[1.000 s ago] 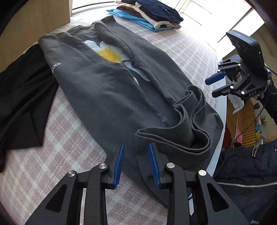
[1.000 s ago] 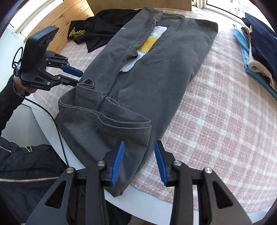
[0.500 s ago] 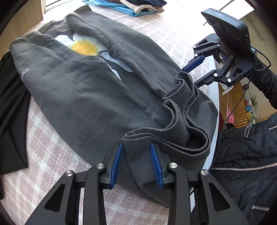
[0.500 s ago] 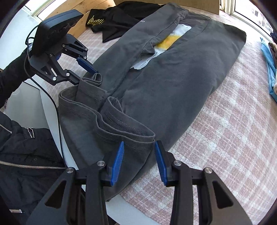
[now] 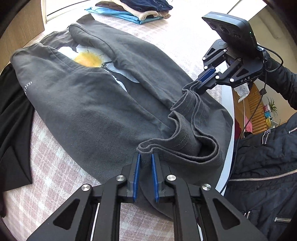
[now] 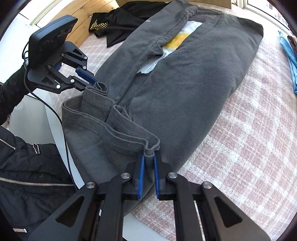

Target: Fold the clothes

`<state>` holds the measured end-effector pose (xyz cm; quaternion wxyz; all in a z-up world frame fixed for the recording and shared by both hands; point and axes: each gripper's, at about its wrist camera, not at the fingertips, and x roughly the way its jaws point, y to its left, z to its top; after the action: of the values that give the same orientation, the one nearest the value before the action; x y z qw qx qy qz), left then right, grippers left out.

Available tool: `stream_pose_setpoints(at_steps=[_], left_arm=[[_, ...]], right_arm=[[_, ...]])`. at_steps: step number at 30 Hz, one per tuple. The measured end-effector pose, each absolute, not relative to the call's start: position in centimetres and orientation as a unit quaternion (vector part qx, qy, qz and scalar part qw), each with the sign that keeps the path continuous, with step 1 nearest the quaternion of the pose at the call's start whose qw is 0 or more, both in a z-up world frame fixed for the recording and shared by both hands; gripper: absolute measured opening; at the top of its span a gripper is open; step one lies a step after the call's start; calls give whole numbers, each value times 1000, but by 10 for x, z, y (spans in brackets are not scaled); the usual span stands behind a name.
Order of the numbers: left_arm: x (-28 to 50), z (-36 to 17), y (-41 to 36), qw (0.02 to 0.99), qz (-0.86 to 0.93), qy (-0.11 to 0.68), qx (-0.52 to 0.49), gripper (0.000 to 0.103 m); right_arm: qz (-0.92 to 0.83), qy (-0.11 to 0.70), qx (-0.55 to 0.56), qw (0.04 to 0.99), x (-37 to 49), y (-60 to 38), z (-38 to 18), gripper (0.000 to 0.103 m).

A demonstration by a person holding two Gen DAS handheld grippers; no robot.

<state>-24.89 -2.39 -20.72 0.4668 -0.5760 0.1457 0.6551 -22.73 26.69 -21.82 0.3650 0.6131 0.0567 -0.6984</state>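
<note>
1. Lying lengthwise on the pink plaid tablecloth (image 6: 250,139), the dark grey T-shirt (image 5: 89,103) has both long sides folded inward, so that a strip of its white and yellow print (image 5: 87,59) shows between the two flaps.
2. Its hem end sits at the table's near edge, bunched into upright loops of stitched fabric; part of it hangs over the white table rim (image 5: 229,148).
3. Left gripper (image 5: 144,157): the blue pads are closed on a corner of the hem, and grey cloth fills the narrow gap between them. In the right wrist view the same gripper (image 6: 92,81) meets the hem at the shirt's far corner.
4. Right gripper (image 6: 148,157): the blue pads pinch the other hem corner, with a small fold of cloth standing up between them. In the left wrist view this gripper (image 5: 199,83) appears with its fingertips buried in the raised hem.
5. Black garment (image 5: 13,115): lies on the cloth just beside the shirt's left flank, partly touching it; a yellow motif is visible on it in the right wrist view.
6. Stack of folded clothes (image 5: 133,9): blue, tan, brown and navy layers, resting well apart from the shirt beyond its collar end.
7. Person: a black zipped jacket (image 5: 259,166) stands at the table edge, with black sleeves behind both grippers.
</note>
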Motion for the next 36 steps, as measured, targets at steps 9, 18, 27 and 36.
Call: stream_pose_setpoints(at_steps=[9,18,27,36], left_arm=[[-255,-189,-75,408,711,49,-571,6],[-257,-205,-83,363,717,41,-593,17],[-239,-196,-46,394,709,69,-581,22],[-224,-205,-16,417,696,58,-581,20]], right_arm=[[-721,-37,598,350,-231,293,-210,6],[-737,-13,610,290,-226,299,-201,20],[-735,55,584,340,-199,253,-199,23],[-762,27,571,304,-194,265,-184,20]])
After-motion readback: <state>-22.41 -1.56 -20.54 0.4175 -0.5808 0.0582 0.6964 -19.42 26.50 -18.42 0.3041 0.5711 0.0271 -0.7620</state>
